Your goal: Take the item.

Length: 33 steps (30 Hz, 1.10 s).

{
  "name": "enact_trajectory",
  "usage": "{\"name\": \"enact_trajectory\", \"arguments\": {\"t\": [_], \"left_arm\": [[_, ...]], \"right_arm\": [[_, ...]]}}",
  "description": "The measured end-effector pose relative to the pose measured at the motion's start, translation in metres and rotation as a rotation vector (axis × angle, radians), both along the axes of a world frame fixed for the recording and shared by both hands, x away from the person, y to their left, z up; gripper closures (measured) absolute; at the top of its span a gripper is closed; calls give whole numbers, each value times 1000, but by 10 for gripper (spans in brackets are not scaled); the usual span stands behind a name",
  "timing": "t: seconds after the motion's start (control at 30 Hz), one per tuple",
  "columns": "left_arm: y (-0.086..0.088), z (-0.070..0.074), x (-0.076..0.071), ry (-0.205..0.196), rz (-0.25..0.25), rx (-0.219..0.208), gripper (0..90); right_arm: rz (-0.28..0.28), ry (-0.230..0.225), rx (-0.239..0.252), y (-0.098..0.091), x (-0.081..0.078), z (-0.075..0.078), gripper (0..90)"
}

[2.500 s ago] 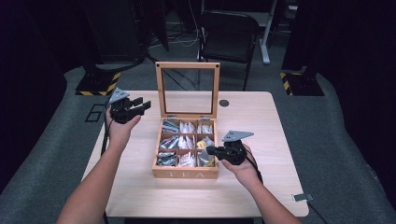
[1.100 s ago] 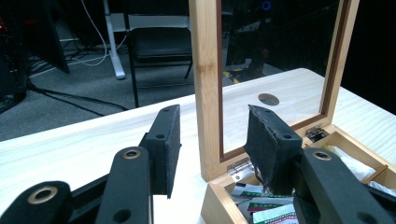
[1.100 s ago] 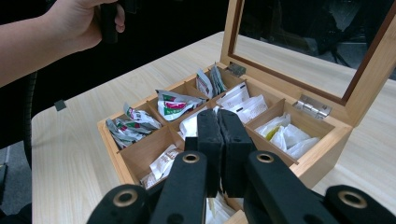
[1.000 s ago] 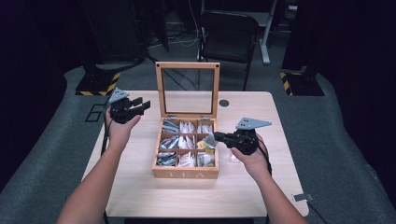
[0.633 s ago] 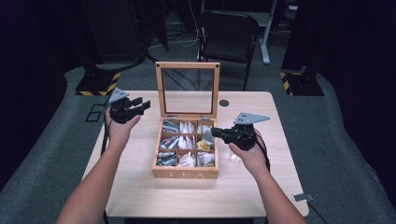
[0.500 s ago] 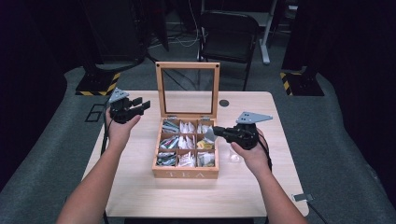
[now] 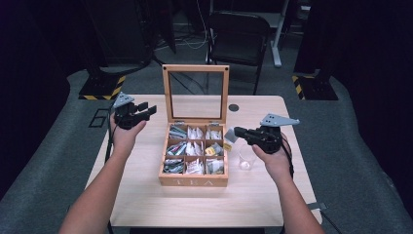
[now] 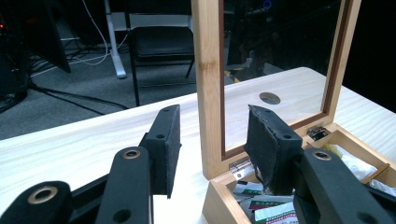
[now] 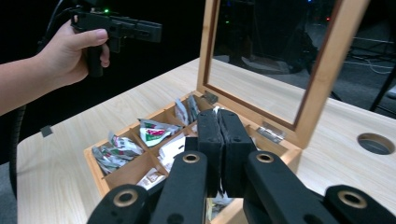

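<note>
A small tea bag [image 7: 229,140] is pinched in the right claw [image 7: 237,131], whose jaws are pressed together on it. The bag hangs just above the right edge of the tea box [image 7: 195,181], at about 3 o'clock from the box's middle. In the right gripper view the two black jaws meet with no gap, and a scrap of the packet shows below them.

The box is wooden, with nine compartments in three rows, most holding paper tea packets [image 9: 154,130] in white, green and grey. Its glass lid [image 7: 196,93] stands upright at the box's 12 o'clock side, hinged along the back edge. The word TEA is on the front wall.

The box sits near the middle of a pale wooden desk [image 7: 146,195]. A clear glass [image 7: 245,159] stands on the desk at the box's 3 o'clock, just below the right claw and beside the right hand [image 7: 275,161].

The left claw [image 7: 148,109] is held above the desk at the box's 10 o'clock, well apart from the right one. Its jaws are partly apart with nothing between them; in the left gripper view they frame the near post of the lid without touching it. The left hand [image 7: 125,134] grips the handle.

A round hole [image 7: 234,107] is in the desk at 1 o'clock. A dark chair [image 7: 237,36] stands beyond the desk at 12 o'clock.
</note>
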<state>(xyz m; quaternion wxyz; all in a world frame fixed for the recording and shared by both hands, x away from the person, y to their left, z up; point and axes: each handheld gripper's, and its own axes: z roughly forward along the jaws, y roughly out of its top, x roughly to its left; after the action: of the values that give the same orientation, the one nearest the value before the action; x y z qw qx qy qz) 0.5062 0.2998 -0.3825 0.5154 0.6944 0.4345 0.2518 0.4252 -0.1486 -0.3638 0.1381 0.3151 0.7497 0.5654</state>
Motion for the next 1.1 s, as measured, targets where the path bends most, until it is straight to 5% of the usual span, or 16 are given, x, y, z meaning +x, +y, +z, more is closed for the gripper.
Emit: {"name": "enact_trajectory", "arguments": {"t": [1.1], "left_arm": [[1,0,-1,0,0,-6,549]], "right_arm": [[-144,-8,2,-51,-3,-3,887]]}}
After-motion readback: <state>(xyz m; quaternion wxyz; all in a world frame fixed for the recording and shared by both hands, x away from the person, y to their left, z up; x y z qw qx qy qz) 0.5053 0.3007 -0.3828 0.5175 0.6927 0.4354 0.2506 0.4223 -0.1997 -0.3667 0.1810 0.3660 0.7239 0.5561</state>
